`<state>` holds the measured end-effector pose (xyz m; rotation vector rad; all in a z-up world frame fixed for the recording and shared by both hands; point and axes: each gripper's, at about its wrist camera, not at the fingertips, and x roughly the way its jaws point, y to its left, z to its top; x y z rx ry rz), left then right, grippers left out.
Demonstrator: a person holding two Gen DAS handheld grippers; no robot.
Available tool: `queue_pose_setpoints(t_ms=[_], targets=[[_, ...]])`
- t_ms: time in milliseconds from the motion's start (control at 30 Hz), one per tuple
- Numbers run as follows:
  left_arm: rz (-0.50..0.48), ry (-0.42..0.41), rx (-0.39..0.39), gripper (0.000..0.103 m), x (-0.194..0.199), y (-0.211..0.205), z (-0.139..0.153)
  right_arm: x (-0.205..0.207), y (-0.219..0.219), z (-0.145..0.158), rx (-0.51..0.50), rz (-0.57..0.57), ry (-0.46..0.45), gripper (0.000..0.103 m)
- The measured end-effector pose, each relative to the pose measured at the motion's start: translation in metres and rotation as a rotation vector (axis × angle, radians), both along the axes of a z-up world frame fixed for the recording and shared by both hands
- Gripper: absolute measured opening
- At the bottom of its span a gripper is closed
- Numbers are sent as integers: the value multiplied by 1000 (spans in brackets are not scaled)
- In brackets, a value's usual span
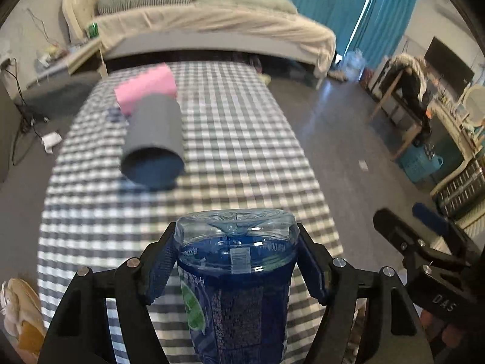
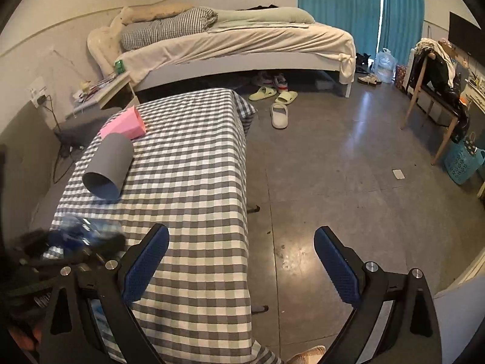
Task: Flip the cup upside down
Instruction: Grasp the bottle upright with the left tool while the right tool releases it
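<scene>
A grey cup (image 1: 154, 139) lies on its side on the checked tablecloth (image 1: 242, 151), with its round end toward the camera. It appears again in the right wrist view as the cup (image 2: 110, 163), left of the cloth's middle (image 2: 194, 157). My left gripper (image 1: 236, 236) is shut on a blue plastic bottle (image 1: 236, 288), held close to the near end of the table, well short of the cup. My right gripper (image 2: 242, 242) stands open and empty over the table's right edge. The bottle (image 2: 81, 233) shows blurred at the left there.
A pink block (image 1: 145, 88) (image 2: 125, 123) lies just behind the cup. The right gripper's body (image 1: 424, 251) is close on the right of the bottle. Beyond the table are a bed (image 2: 242, 42), slippers (image 2: 279, 115) on the floor, and a chair (image 2: 433, 91).
</scene>
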<state>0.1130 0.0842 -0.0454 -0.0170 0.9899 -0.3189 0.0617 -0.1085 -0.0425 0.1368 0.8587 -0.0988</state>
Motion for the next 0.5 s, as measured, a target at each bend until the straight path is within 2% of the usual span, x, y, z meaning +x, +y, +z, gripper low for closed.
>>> queue_pose_setpoints(t_ms=[167, 200, 300, 400, 500], targets=[[22, -117, 53, 74, -11, 5, 5, -9, -10, 8, 18, -41, -33, 97], [30, -168, 56, 74, -15, 6, 8, -11, -13, 9, 21, -53, -40, 97], [43, -248, 42, 74, -16, 11, 12, -13, -15, 10, 35, -70, -40, 97], [63, -255, 22, 74, -7, 16, 12, -14, -12, 11, 35, -64, -37, 97], [75, -333, -4, 74, -1, 21, 12, -15, -9, 12, 18, -53, -41, 97]])
